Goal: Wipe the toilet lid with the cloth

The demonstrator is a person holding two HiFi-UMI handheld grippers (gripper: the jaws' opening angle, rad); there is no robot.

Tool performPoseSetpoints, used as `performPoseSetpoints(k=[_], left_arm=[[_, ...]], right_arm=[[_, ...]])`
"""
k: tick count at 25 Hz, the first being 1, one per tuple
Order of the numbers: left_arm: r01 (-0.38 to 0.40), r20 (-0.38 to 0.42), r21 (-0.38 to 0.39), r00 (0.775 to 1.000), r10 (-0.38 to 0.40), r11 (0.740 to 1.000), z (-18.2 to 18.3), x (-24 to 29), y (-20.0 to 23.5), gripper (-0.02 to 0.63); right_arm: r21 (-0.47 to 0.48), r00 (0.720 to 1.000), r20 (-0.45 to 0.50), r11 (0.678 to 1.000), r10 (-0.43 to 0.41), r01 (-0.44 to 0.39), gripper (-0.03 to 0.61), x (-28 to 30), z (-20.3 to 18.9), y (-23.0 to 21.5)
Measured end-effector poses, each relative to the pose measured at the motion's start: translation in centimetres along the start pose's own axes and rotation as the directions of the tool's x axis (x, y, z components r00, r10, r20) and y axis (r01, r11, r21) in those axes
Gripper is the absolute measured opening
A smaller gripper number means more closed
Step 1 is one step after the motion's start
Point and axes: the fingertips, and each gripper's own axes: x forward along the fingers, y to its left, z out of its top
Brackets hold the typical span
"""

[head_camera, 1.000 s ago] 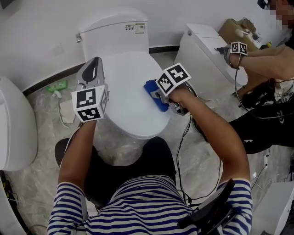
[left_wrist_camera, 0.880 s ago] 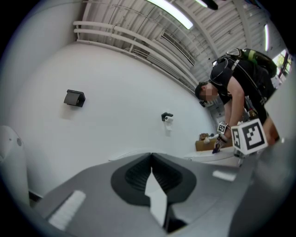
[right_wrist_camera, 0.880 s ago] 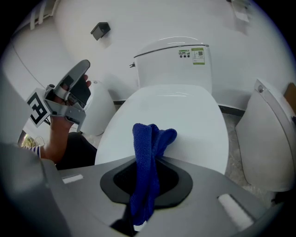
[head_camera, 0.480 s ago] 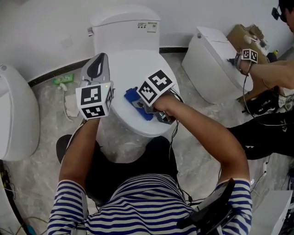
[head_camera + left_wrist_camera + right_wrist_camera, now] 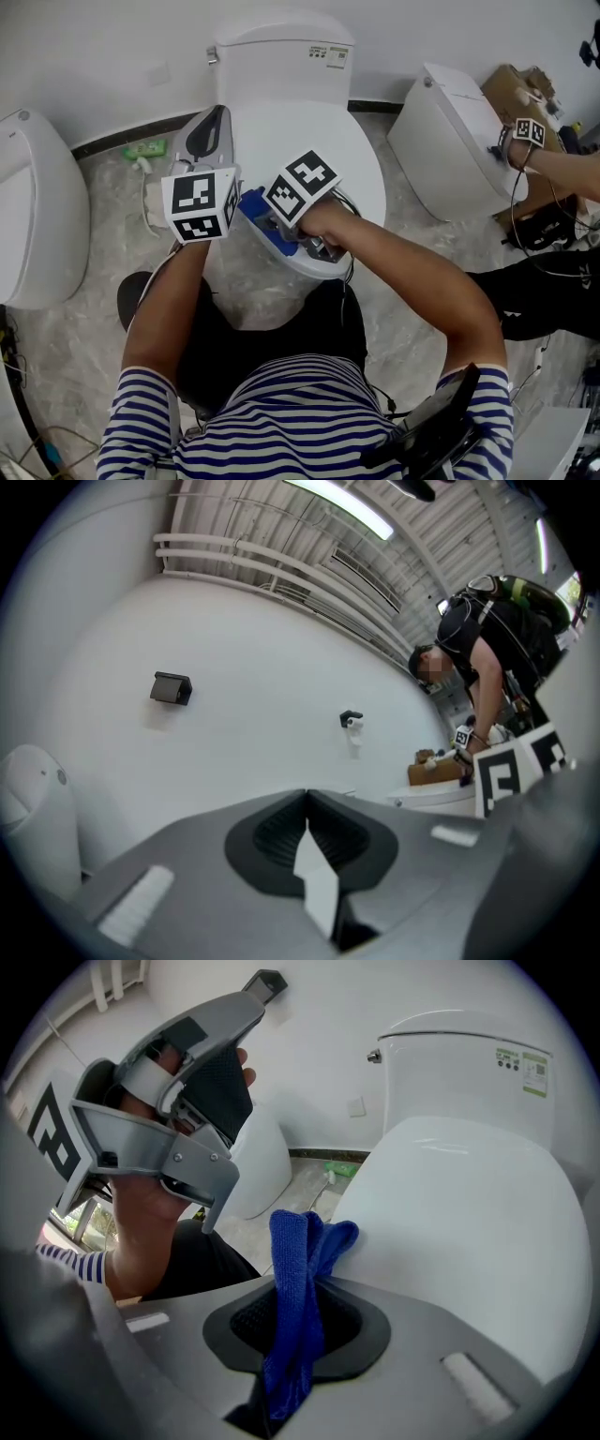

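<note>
The white toilet lid [image 5: 319,141] lies closed in front of me, also filling the right of the right gripper view as the lid [image 5: 469,1213]. My right gripper [image 5: 267,227] is shut on the blue cloth [image 5: 253,211] at the lid's near-left edge. In the right gripper view the cloth [image 5: 300,1269] hangs folded between the jaws of the right gripper [image 5: 302,1316], its tip by the lid's rim. My left gripper [image 5: 213,120] is held upright beside the lid's left side, shut and empty. The left gripper [image 5: 306,803] faces the white wall.
The cistern [image 5: 281,56] stands behind the lid. Another toilet [image 5: 37,225] is at the left, a third [image 5: 450,131] at the right. A second person's arm [image 5: 562,169] reaches there by a cardboard box [image 5: 520,84]. A green packet [image 5: 145,148] lies on the floor.
My right gripper has carried the blue cloth from the lid's right side across its front to the near-left edge. The left gripper has stayed upright beside the lid.
</note>
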Motion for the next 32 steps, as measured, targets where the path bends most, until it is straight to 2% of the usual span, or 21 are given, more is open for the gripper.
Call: performPoseSetpoints(k=[8, 13, 17, 22, 27, 32], left_arm=[[0.003, -0.002, -0.004, 1.000, -0.003, 1.000, 0.0, 0.3, 0.3, 0.005], [0.032, -0.011, 0.000, 0.999, -0.032, 0.999, -0.7, 1.5, -0.9, 0.005], [0.061, -0.015, -0.002, 0.998, -0.061, 0.998, -1.0, 2.8, -2.7, 0.005], [0.089, 0.005, -0.009, 0.996, -0.089, 0.996, -0.7, 4.4, -5.4, 0.005], [0.126, 0.030, -0.004, 0.992, -0.126, 0.992, -0.1, 5.3, -8.8, 0.005], [0.167, 0.012, 0.005, 0.986, -0.167, 0.986, -0.8, 6.1, -11.3, 0.005]], right_arm=[[0.001, 1.000, 0.019, 1.000, 0.015, -0.015, 0.060, -0.4, 0.7, 0.1], [0.036, 0.996, 0.075, 0.999, -0.043, 0.041, 0.060, -5.0, -0.2, -3.2], [0.136, 0.984, 0.114, 0.983, -0.138, 0.123, 0.060, -9.6, -3.1, -8.3], [0.254, 0.958, 0.131, 0.943, -0.253, 0.215, 0.060, -14.2, -7.9, -13.3], [0.313, 0.944, 0.128, 0.915, -0.304, 0.252, 0.060, -16.6, -12.2, -15.3], [0.346, 0.939, 0.113, 0.898, -0.326, 0.270, 0.061, -16.6, -15.3, -16.3]])
